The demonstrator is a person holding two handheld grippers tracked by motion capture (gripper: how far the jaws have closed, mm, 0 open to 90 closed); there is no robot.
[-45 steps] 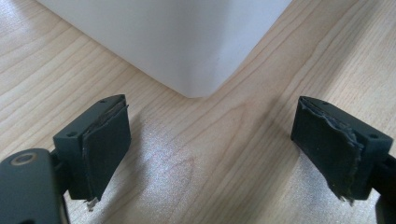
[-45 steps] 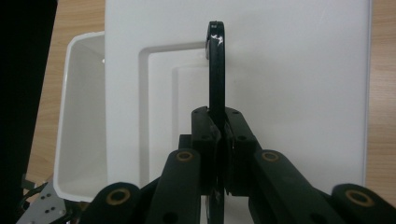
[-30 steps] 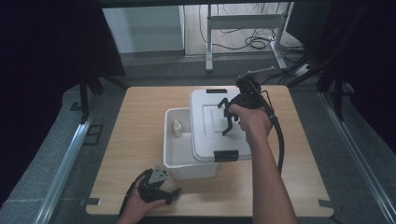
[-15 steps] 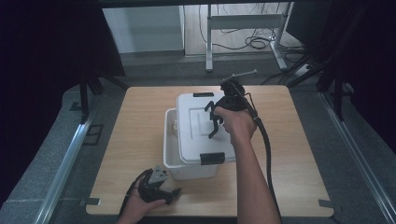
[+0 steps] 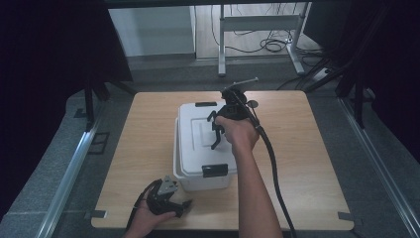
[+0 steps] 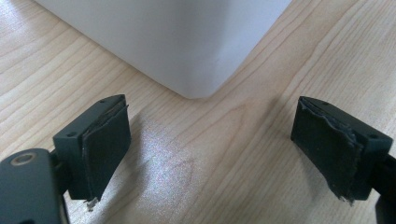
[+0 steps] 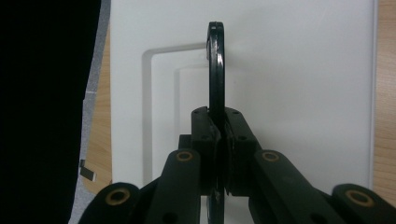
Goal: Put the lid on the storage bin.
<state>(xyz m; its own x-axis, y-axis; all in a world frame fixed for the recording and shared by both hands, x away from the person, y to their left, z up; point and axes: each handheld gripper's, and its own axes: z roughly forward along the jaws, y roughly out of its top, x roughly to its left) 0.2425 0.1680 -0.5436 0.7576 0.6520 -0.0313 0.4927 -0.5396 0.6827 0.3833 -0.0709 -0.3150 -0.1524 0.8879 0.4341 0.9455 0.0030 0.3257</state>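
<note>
A white plastic box (image 5: 202, 181) stands mid-table with its white lid (image 5: 195, 144) lying over the top and hiding the inside. My right gripper (image 5: 218, 130) hangs over the lid, shut on the lid's thin black handle (image 5: 213, 130). The right gripper view looks straight down: the handle (image 7: 215, 70) stands on edge, pinched between the pads of the gripper (image 7: 217, 126), with the lid (image 7: 299, 93) below. My left gripper (image 5: 179, 204) rests open on the table by the box's near left corner. In its own view the jaws of the left gripper (image 6: 224, 149) stand wide apart before the box corner (image 6: 187, 42).
The wooden table (image 5: 307, 163) has bare surface on both sides of the box. Black latches sit at the lid's near end (image 5: 215, 170) and far end (image 5: 205, 104). The right gripper's cable (image 5: 272, 168) trails down the table's right half. Grey floor and dark curtains surround the table.
The right gripper has carried the lid leftward and slightly down, from the box's right side to over it. The open strip with a small bottle inside is now covered. The left gripper stayed put.
</note>
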